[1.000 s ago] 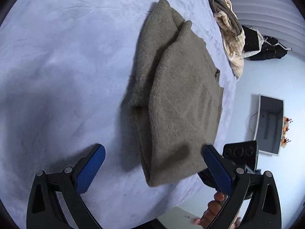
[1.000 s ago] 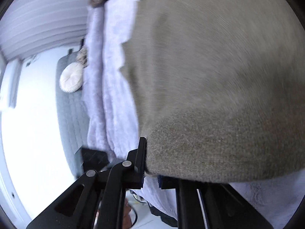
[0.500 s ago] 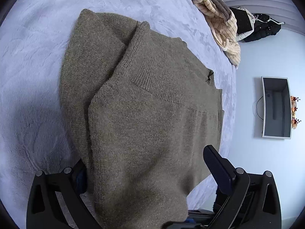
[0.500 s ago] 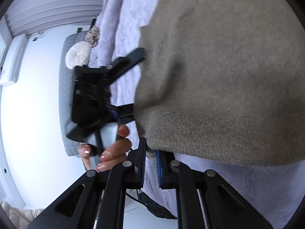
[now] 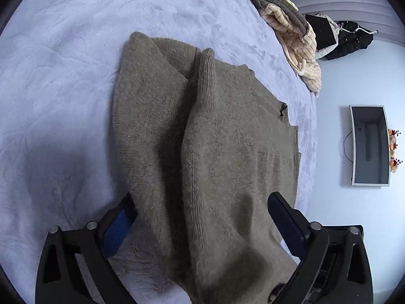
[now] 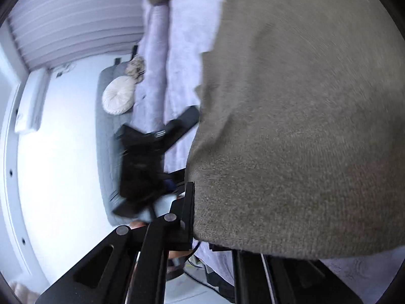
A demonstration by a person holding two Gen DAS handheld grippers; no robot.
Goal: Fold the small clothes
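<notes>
Your left gripper [image 5: 202, 215] stands wide over the near end of the olive-brown sweater [image 5: 202, 139], and its jaws have just been closing in; the knit lies between them, the left blue pad [image 5: 119, 228] partly tucked under its edge, the right finger resting above the fabric, neither pad visibly pressing. Your right gripper [image 6: 202, 228] is nearly closed, pinched on the sweater's hem, which drapes over its fingers and fills most of that view. The sweater lies folded on the lavender bedspread [image 5: 63, 76], close to the bed's right edge, one sleeve laid along its middle. A heap of cream and grey clothes [image 5: 286, 17] sits at the bed's far right corner.
</notes>
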